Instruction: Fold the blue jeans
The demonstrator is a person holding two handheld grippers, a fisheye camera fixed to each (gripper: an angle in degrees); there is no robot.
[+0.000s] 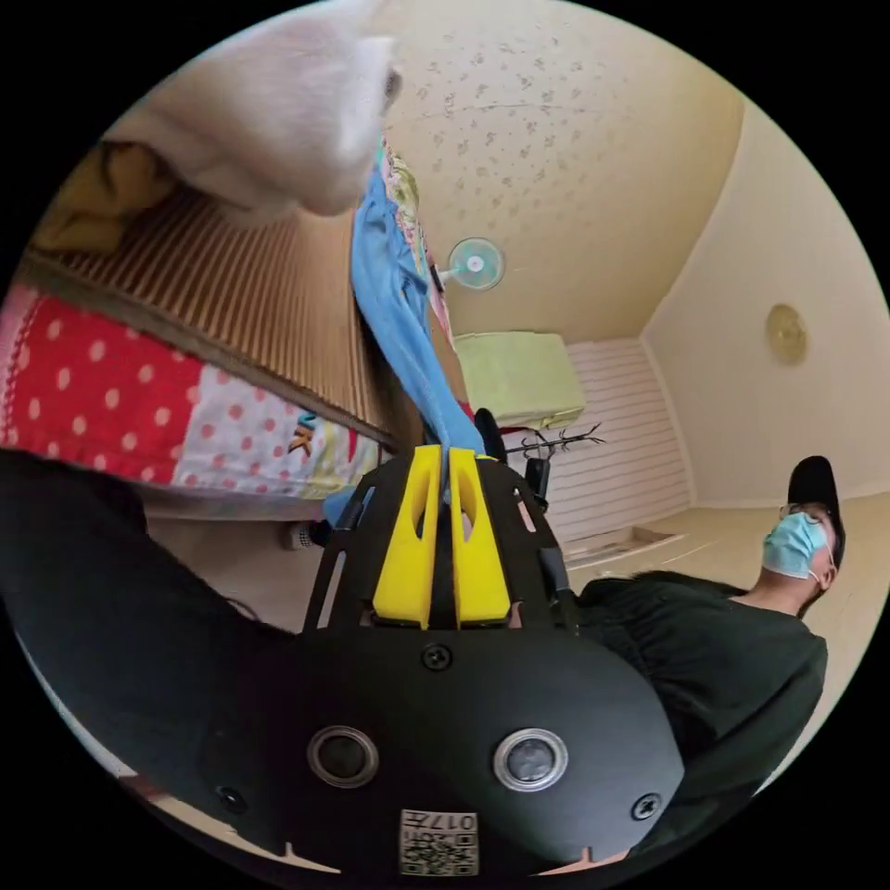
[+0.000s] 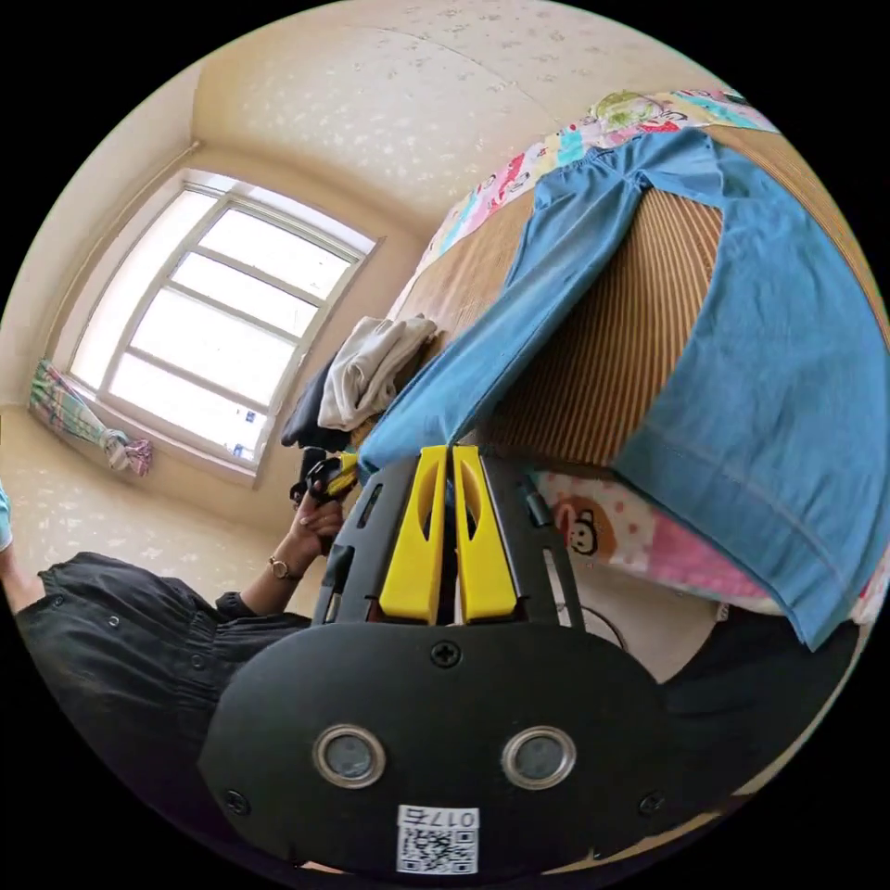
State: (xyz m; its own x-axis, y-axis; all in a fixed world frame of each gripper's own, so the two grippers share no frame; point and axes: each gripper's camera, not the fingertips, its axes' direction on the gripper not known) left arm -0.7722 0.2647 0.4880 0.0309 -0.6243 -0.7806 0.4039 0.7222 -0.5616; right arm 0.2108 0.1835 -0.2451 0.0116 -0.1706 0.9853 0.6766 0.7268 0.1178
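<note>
The blue jeans (image 2: 788, 389) lie spread over a striped mat on the bed, waist at the far side. One leg hangs over the bed's near edge. The other leg (image 2: 519, 306) runs down to my right gripper (image 2: 451, 451), whose yellow jaws are shut on its hem. In the left gripper view the same blue cloth (image 1: 394, 297) stretches up from my left gripper (image 1: 446, 454), jaws shut on its end. The left gripper (image 2: 326, 478) also shows in the right gripper view, in a hand right beside the hem.
A pile of white (image 2: 371, 366) and dark clothes sits on the bed's striped mat (image 2: 612, 371); the white cloth (image 1: 278, 111) looms close in the left gripper view. A person in dark clothes (image 1: 705, 667) stands by the bed. A window (image 2: 213, 324) and a green cabinet (image 1: 519, 375) lie beyond.
</note>
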